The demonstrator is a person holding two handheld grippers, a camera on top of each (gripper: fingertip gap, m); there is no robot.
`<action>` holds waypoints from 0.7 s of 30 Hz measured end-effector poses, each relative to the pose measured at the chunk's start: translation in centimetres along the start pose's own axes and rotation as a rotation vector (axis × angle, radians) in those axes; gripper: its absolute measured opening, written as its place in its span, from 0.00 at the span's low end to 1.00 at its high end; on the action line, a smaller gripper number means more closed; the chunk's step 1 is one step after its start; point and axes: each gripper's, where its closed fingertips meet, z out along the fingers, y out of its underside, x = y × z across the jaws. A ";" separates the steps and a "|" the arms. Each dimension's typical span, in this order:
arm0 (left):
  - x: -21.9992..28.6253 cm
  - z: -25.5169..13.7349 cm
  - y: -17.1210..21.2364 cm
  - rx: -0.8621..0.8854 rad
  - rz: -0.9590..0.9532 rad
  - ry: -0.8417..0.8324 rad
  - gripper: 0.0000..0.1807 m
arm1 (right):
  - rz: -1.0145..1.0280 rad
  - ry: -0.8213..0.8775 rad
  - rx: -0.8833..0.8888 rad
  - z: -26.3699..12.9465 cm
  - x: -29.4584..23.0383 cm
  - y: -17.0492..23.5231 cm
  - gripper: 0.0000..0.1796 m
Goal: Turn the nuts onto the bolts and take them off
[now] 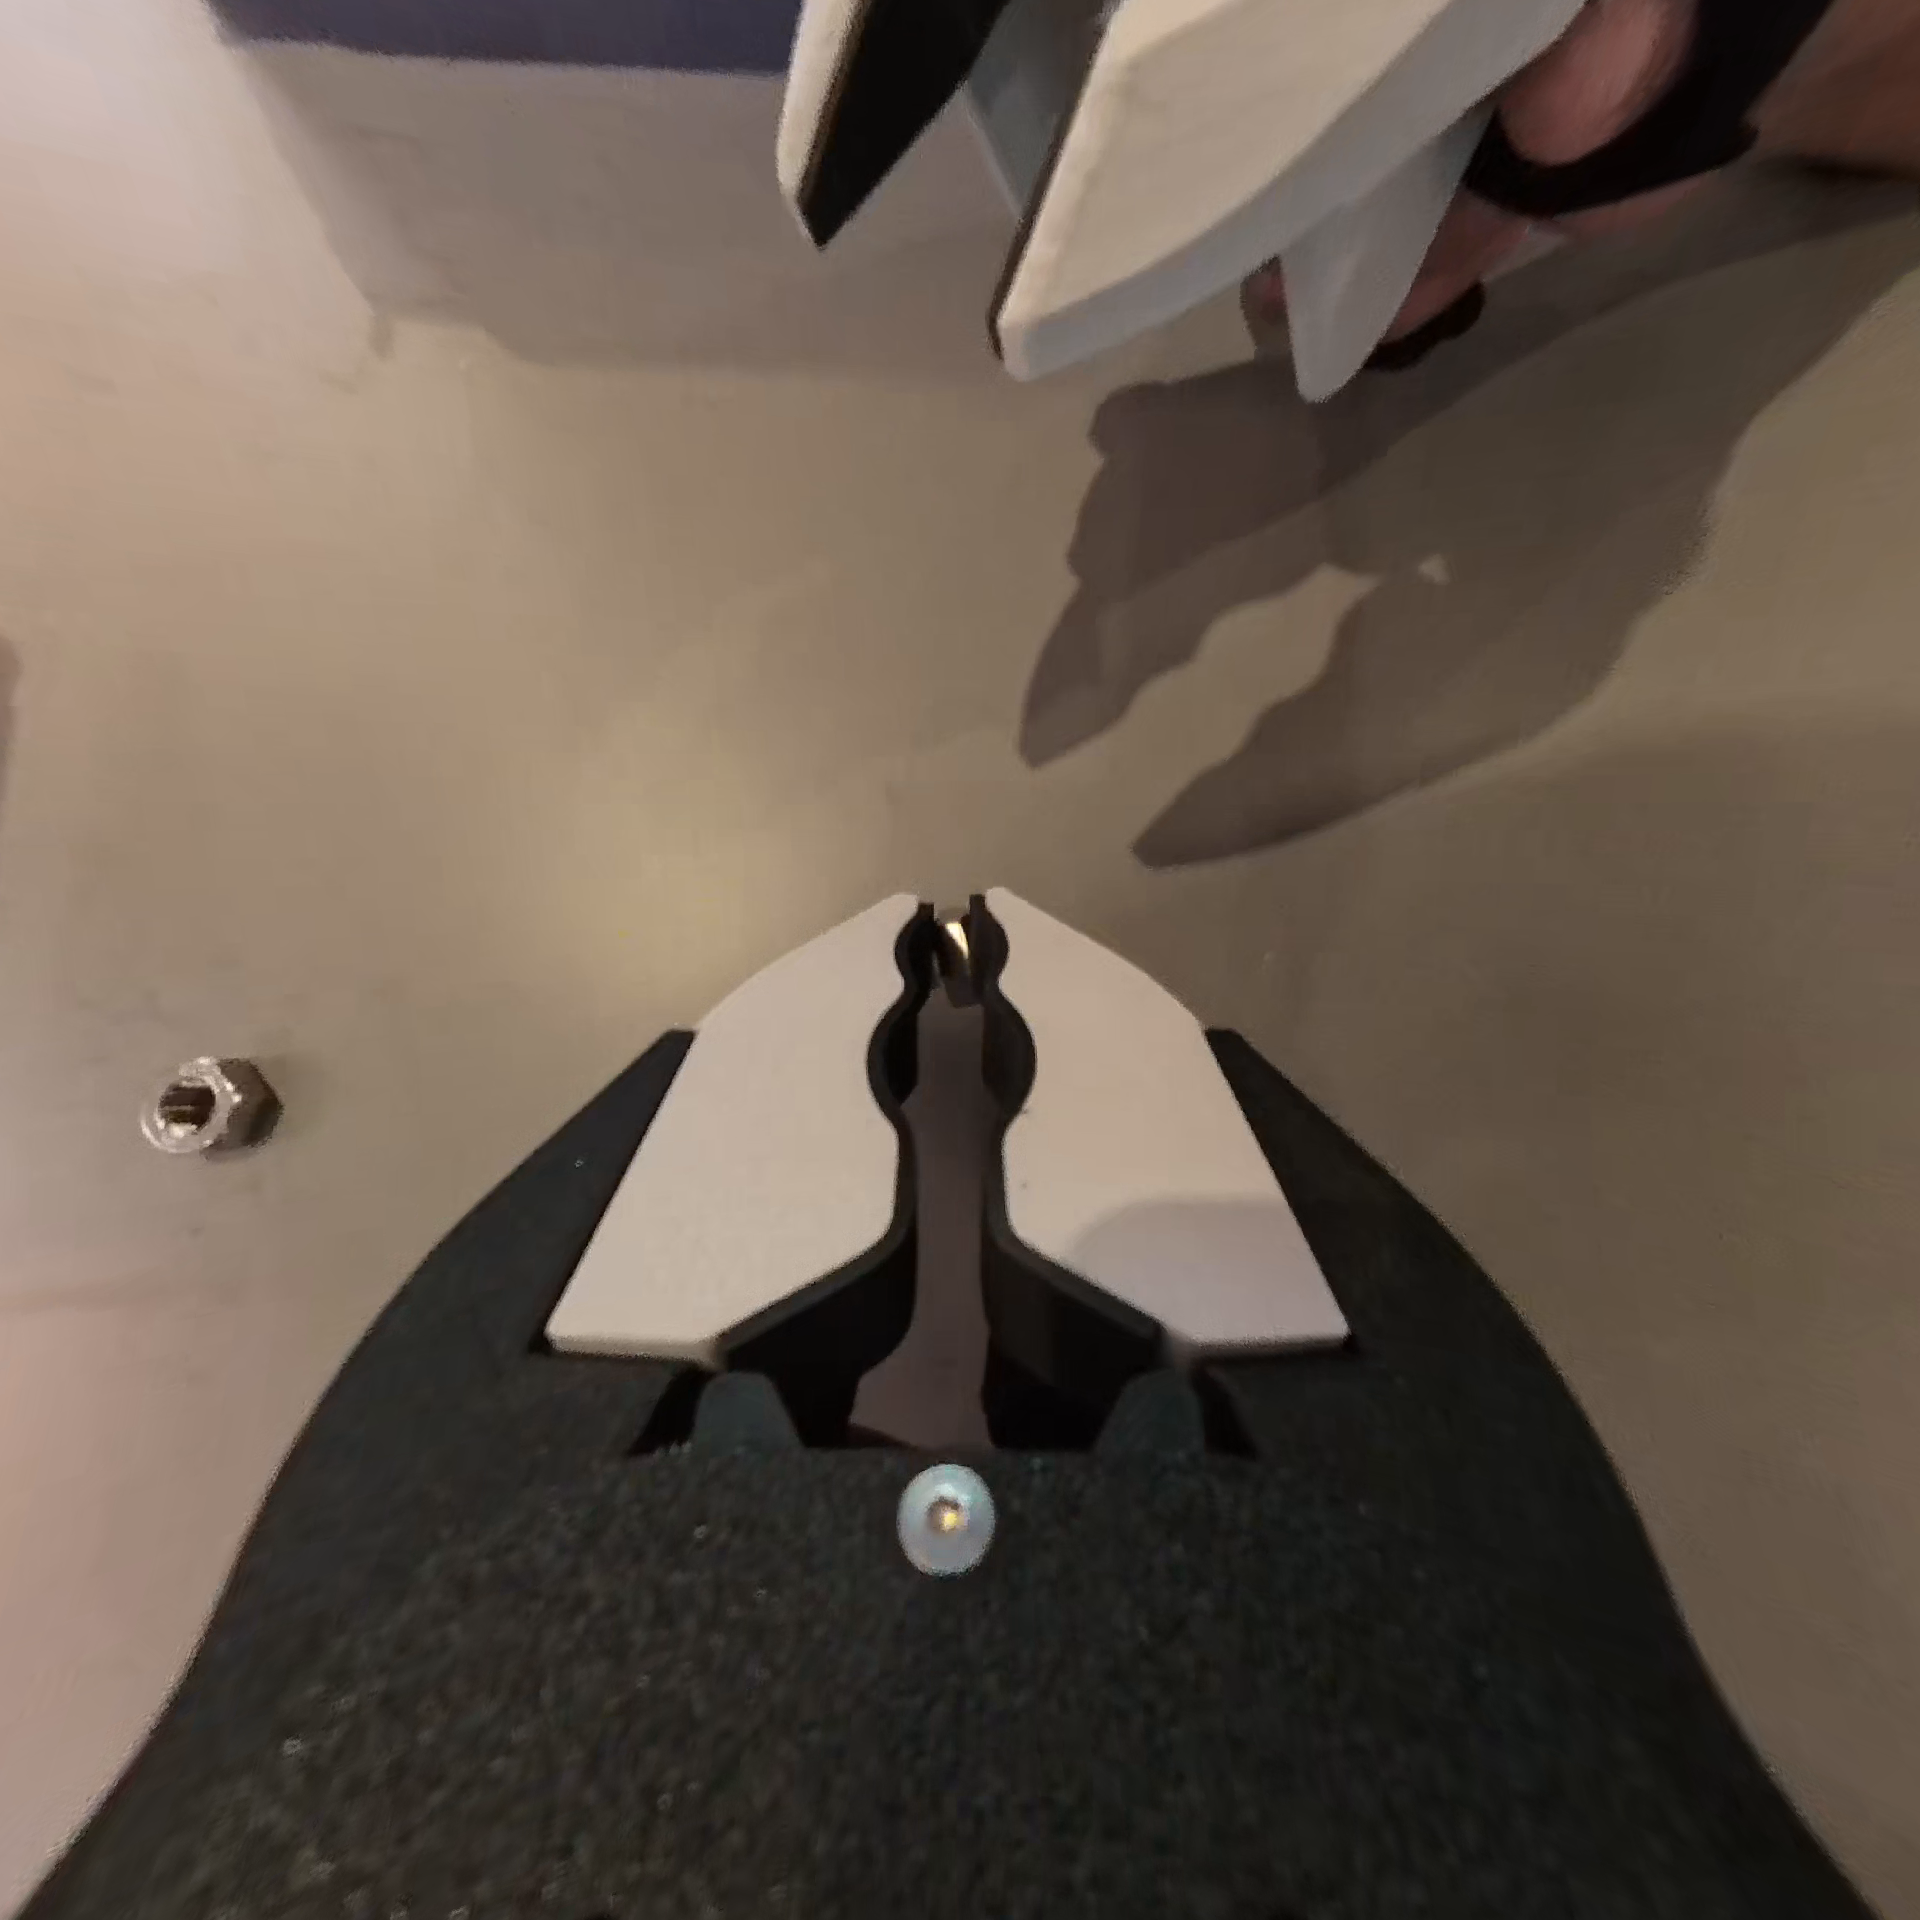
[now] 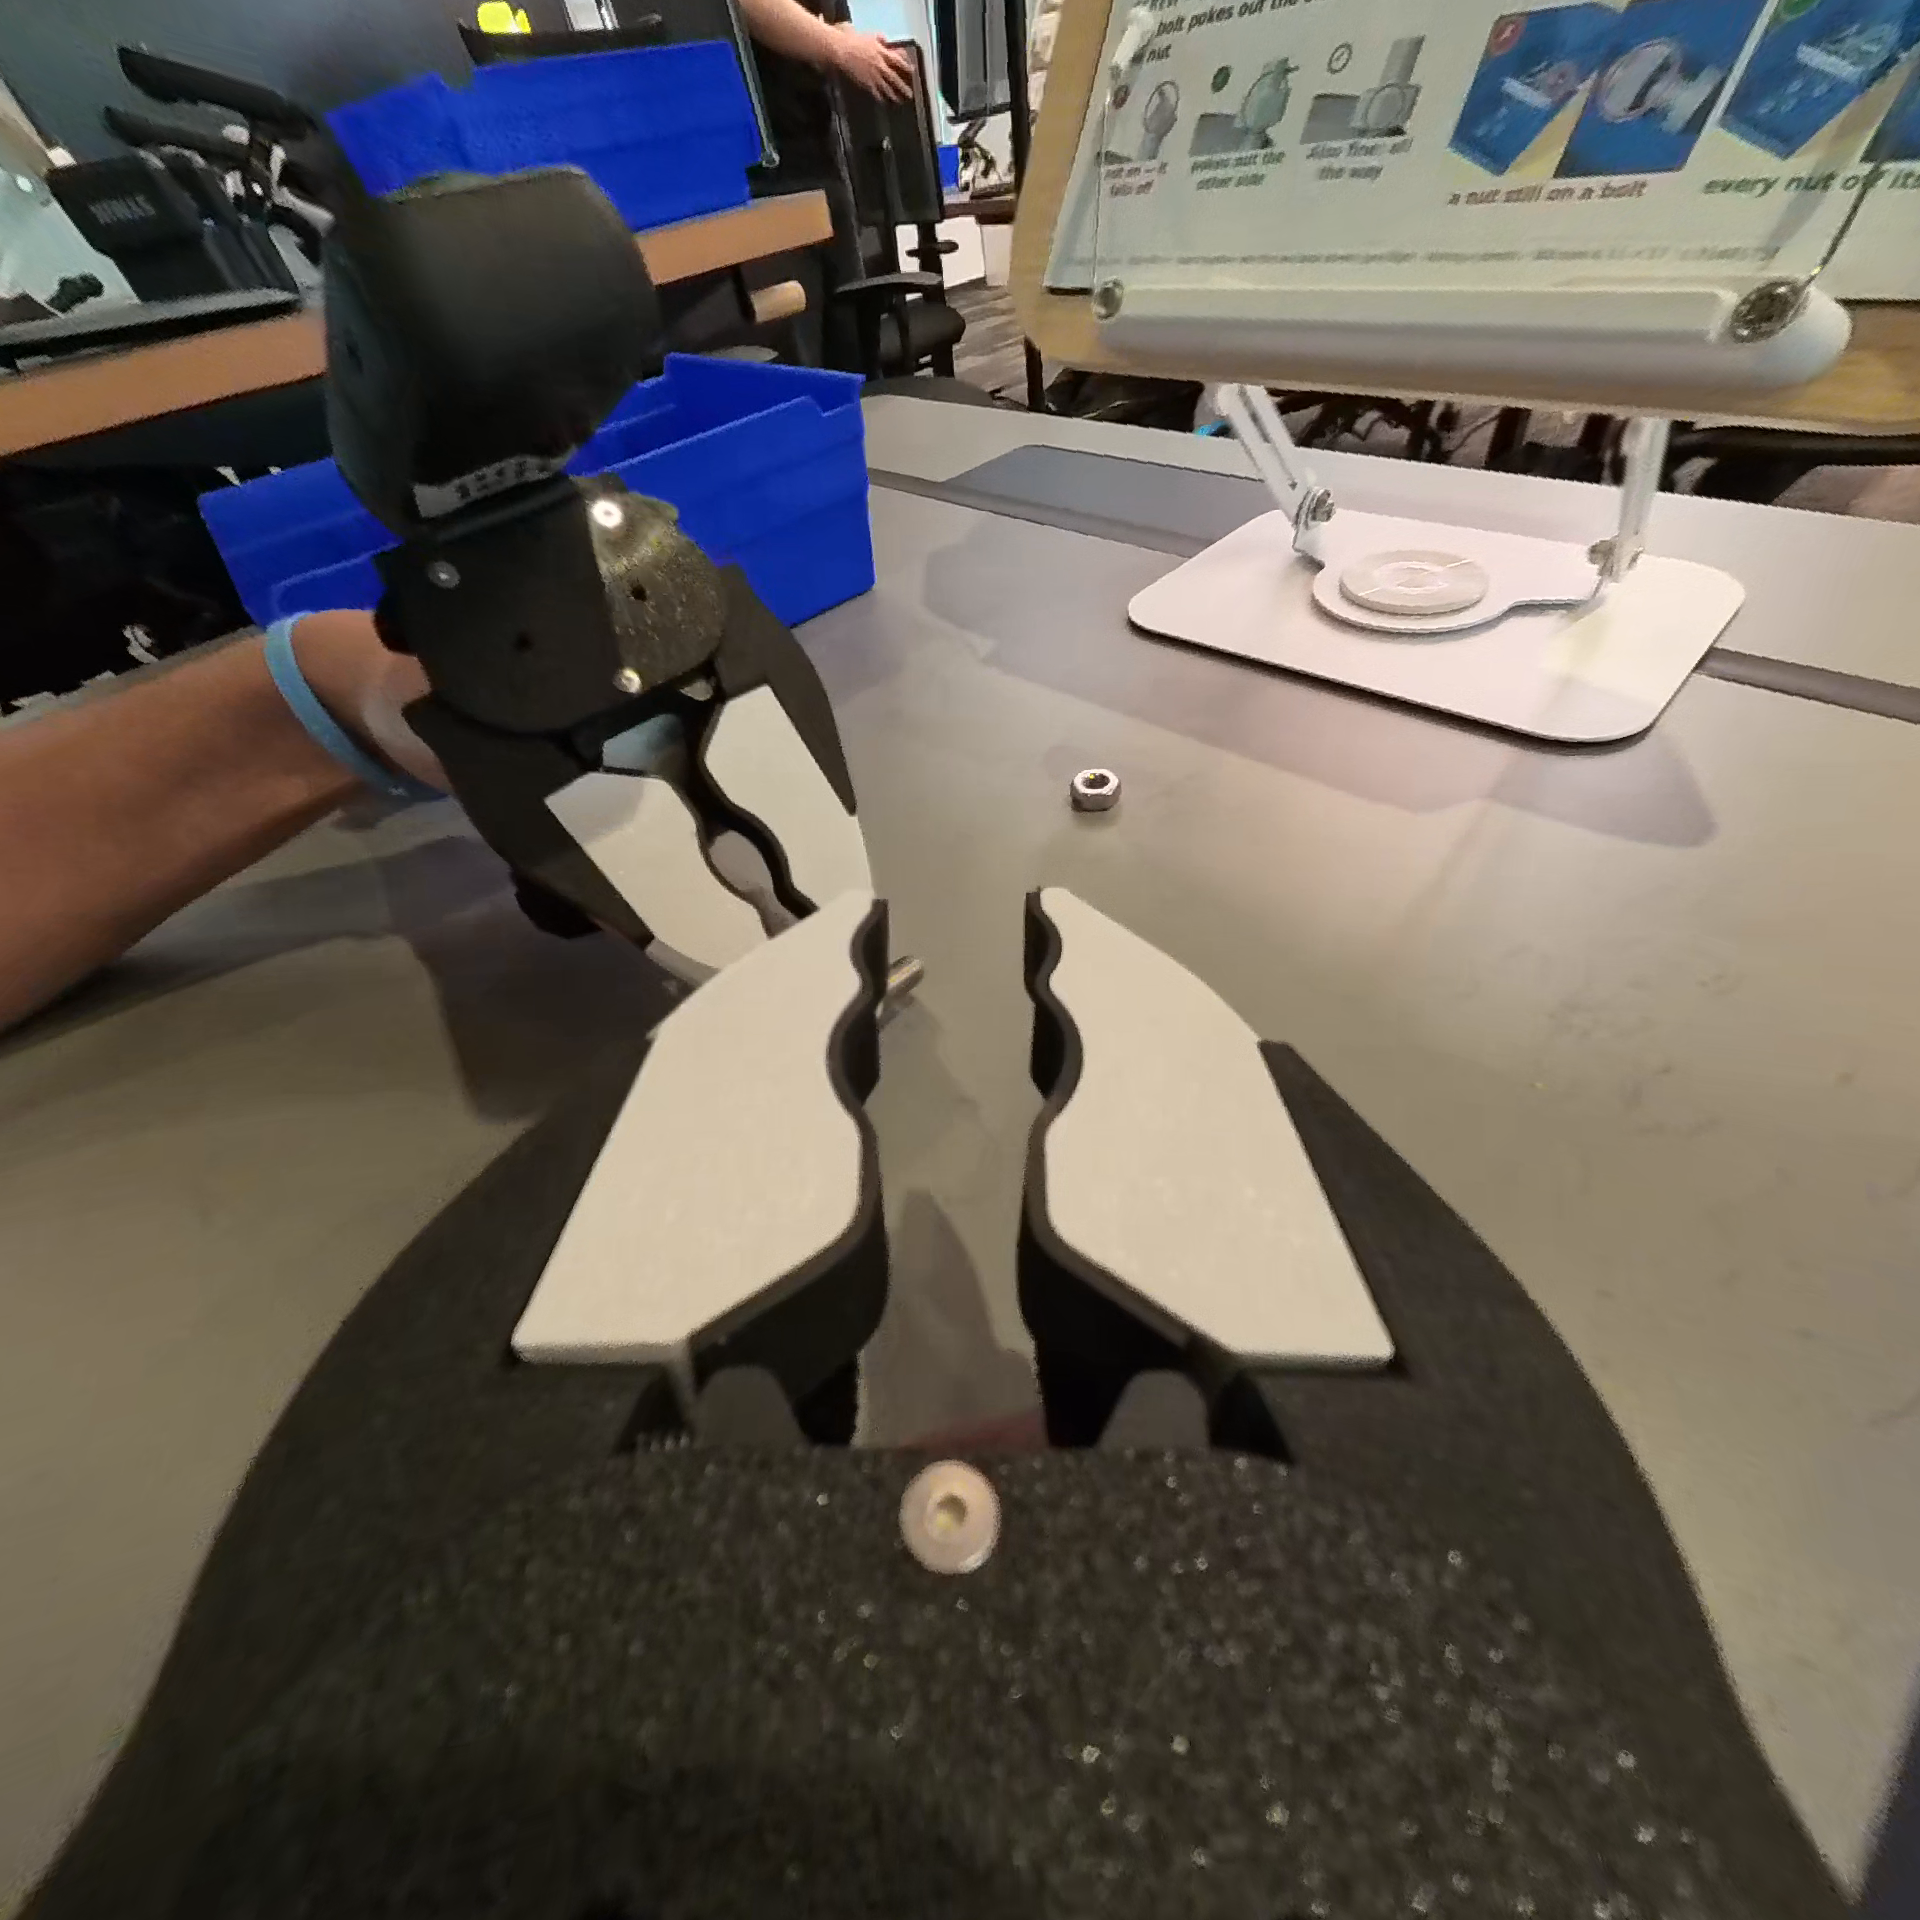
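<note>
Now | left gripper (image 1: 951,914) pinching bolt (image 1: 958,956) | nut (image 1: 208,1104) lying leftward, apart

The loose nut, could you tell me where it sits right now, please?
The loose nut lies flat on the grey table, alone, ahead of the open right tool and short of the white stand base; the left wrist view shows it far left.

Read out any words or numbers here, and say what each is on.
Instruction sheet in the clear stand: printed captions; I won't repeat the wording.
Black bag, far left: white lettering, likewise.
White strip on the left claw: too blurred to read.
Left wrist view: no writing.
</note>
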 end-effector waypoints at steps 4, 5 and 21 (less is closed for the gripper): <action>0.4 0.2 1.1 -0.009 0.008 0.016 0.04 | -0.022 -0.001 -0.017 0.3 -0.4 0.3 0.14; 0.5 0.1 1.2 -0.008 0.010 0.022 0.04 | -0.027 -0.001 -0.019 0.3 -0.4 0.4 0.14; 0.5 -3.8 0.6 0.245 -0.853 -0.840 0.38 | -0.021 0.023 -0.010 0.0 0.4 0.1 0.13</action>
